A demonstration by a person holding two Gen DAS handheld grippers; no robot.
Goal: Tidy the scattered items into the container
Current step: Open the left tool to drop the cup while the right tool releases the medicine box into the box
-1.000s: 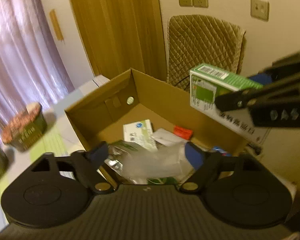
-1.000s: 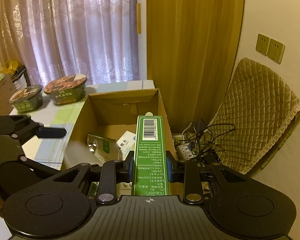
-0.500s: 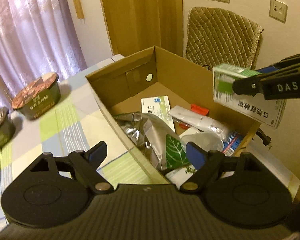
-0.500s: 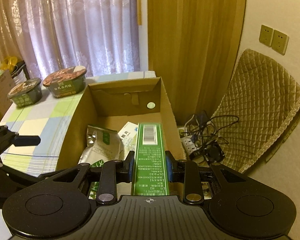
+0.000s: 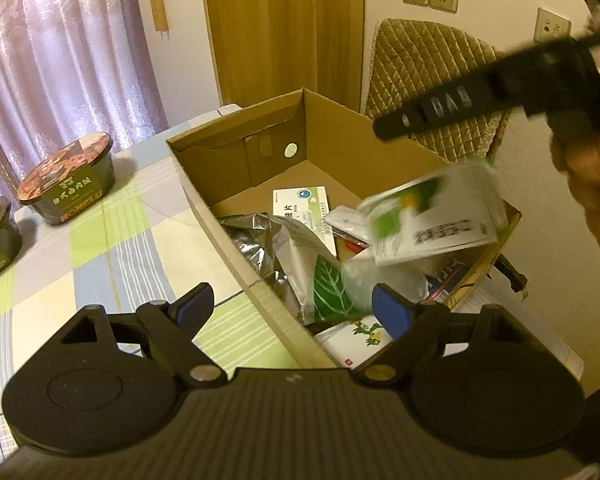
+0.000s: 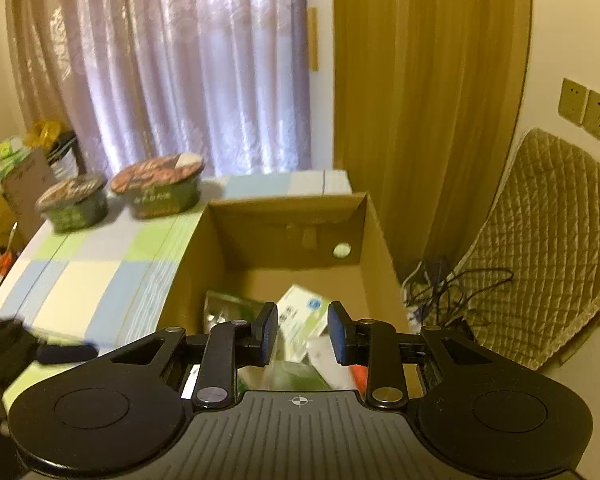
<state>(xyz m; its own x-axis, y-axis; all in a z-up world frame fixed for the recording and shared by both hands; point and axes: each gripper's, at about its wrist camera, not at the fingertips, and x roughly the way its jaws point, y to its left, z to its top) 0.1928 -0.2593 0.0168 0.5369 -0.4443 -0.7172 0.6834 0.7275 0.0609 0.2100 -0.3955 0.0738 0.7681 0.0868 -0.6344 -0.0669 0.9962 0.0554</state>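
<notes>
Inside the open cardboard box [image 5: 340, 148], toward its near right corner, a green and white carton [image 5: 436, 216] showed blurred and tilted, above the other contents and free of either tool; whether it rested on them could not be told. Beneath and beside it lay a silver pouch with a green leaf print [image 5: 300, 256], a white medicine box [image 5: 300, 204] flat on the box floor farther in, and a clear plastic bag [image 5: 384, 280]. The right gripper [image 6: 302, 336] hung above the box with its blue-padded fingers [image 6: 269, 332] apart and nothing between them; from the left wrist view it appeared as a dark blurred bar [image 5: 480, 100] over the box's right wall, held by a hand [image 5: 592, 184]. The left gripper [image 5: 292, 308] sat over the box's near left wall, its fingers spread wide and empty. The box stood on a table with a checked cloth [image 5: 100, 248], at the table's right edge. Two instant noodle bowls [image 6: 156, 188] stood well apart from it, near the curtain [image 6: 188, 60]. A quilted chair back [image 6: 548, 236] and tangled cables [image 6: 452, 288] were to the box's right.
</notes>
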